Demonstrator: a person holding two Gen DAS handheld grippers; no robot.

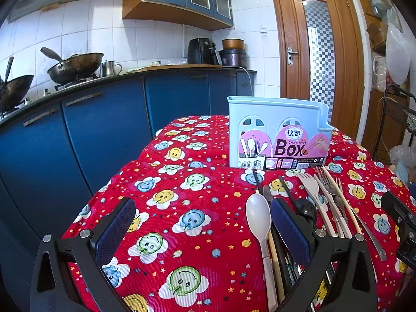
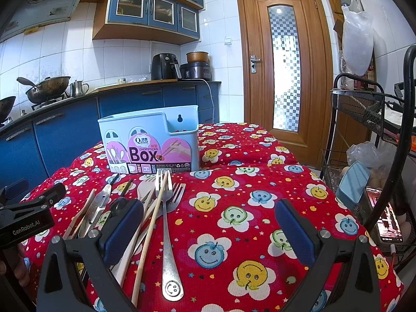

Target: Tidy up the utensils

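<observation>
Red cloth with smiley flowers covers the table, and all the utensils lie on it in 1 loose pile. A pale blue chopsticks box stands upright behind the pile, just past the fork tips, and it looks empty from here. The pile sits between the 2 grippers. The left gripper has its jaws wide apart with nothing in them, only bare cloth between the pads. Its right finger sits right at the white spoon, so the pile lies off to its right side. The right gripper is also wide apart and holds nothing. The silver fork lies between its jaws, close to its left finger, and a wooden chopstick lies just beside that fork. The other things, like the pale fork and the black spoon, lie more to the middle. Every long piece points the same way, handles toward the person and tips toward the box. So I think the right gripper is nearer to a good first pick, the silver fork. It would need to turn or come down across the handle, because the handle runs along the fingers, not across them. Nothing is in the box yet, so the job looks like it is just starting.
</observation>
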